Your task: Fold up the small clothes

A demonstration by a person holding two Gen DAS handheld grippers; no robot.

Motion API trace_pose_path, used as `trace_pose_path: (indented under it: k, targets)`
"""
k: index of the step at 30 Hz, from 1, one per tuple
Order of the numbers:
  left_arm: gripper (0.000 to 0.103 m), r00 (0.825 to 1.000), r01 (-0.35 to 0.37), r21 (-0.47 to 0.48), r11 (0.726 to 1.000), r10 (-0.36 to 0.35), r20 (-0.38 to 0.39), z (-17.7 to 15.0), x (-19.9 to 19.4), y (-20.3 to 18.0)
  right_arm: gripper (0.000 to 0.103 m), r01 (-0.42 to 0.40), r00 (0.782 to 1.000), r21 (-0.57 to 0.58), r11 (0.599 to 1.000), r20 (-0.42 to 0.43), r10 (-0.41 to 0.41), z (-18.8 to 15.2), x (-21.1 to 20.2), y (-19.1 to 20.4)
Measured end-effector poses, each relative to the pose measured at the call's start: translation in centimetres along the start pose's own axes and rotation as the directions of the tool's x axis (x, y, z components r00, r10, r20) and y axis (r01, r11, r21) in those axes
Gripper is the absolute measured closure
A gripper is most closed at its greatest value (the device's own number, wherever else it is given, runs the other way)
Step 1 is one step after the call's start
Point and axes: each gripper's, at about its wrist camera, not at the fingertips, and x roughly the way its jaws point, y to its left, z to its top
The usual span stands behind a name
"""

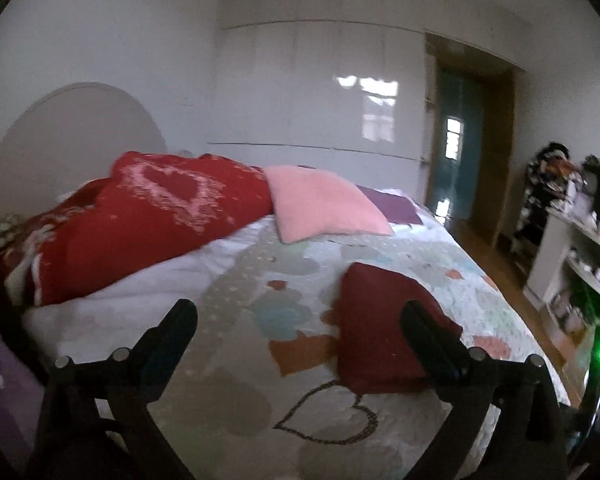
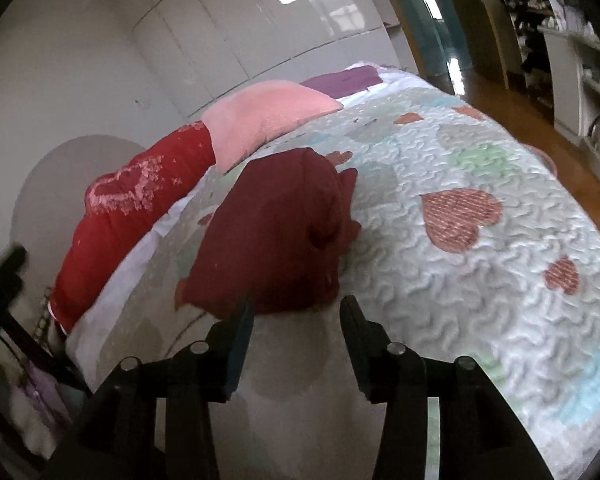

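Right wrist view: the maroon garment (image 2: 276, 232) lies folded on the quilt (image 2: 480, 280); right gripper (image 2: 296, 312) and left gripper (image 1: 300, 320) gape empty. Fold looks finished; next, fetch another piece.

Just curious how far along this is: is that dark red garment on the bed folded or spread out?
Folded: the dark red garment lies on the quilt as a compact, layered bundle.

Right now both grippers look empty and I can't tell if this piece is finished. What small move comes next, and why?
Probably set it aside: the dark red garment lies as a compact bundle on the quilt, and both the left gripper and the right gripper are open and clear of it.
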Motion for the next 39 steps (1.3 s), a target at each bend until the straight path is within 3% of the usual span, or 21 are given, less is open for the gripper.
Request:
trace_pose_path:
  k: [2, 9, 15, 19, 22, 26, 32, 39]
  targets:
    - [0.001, 1.000, -0.022, -0.016, 1.000, 0.022, 0.007, -0.1, -1.1, 0.6, 0.050, 0.021, 1.000, -0.024, 0.999, 0.008, -0.020, -0.5, -1.1, 0.6]
    - [0.000, 1.000, 0.019, -0.068, 0.998, -0.020, -0.022, -1.0, -3.5, 2.9, 0.041, 0.039, 0.999, -0.076, 0.996, 0.027, -0.037, -1.4, -3.6, 3.1]
    - [0.000, 0.995, -0.030, -0.071, 0.997, 0.023, -0.099, -2.1, -3.2, 4.2, 0.036, 0.063, 0.998, -0.169, 0.984, 0.025, -0.060, -2.7, -4.9, 6.7]
    - [0.000, 0.993, -0.017, -0.106, 0.994, 0.004, -0.120, -2.6, -2.8, 5.0, 0.032, 0.094, 0.996, -0.262, 0.960, 0.026, -0.090, -3.4, -5.0, 8.9]
    - [0.000, 0.988, 0.032, -0.117, 0.993, -0.049, -0.146, -3.1, -2.4, 5.1, 0.032, 0.118, 0.993, -0.304, 0.945, 0.028, -0.115, -3.8, -4.6, 9.9]
    - [0.000, 0.964, 0.097, -0.135, 0.986, -0.127, -0.232, -4.4, -0.7, 4.8, 0.032, 0.120, 0.993, -0.293, 0.949, 0.014, -0.121, -4.1, -4.0, 10.0]
    - [0.000, 0.954, 0.096, -0.092, 0.991, -0.118, -0.276, -5.5, 0.0, 3.8, 0.032, 0.144, 0.987, -0.263, 0.954, -0.026, -0.156, -4.5, -2.6, 9.1]
    - [0.000, 0.943, 0.098, -0.124, 0.987, -0.132, -0.307, -6.0, 0.6, 4.1, 0.028, 0.151, 0.985, -0.271, 0.951, -0.042, -0.169, -4.8, -2.3, 9.2]
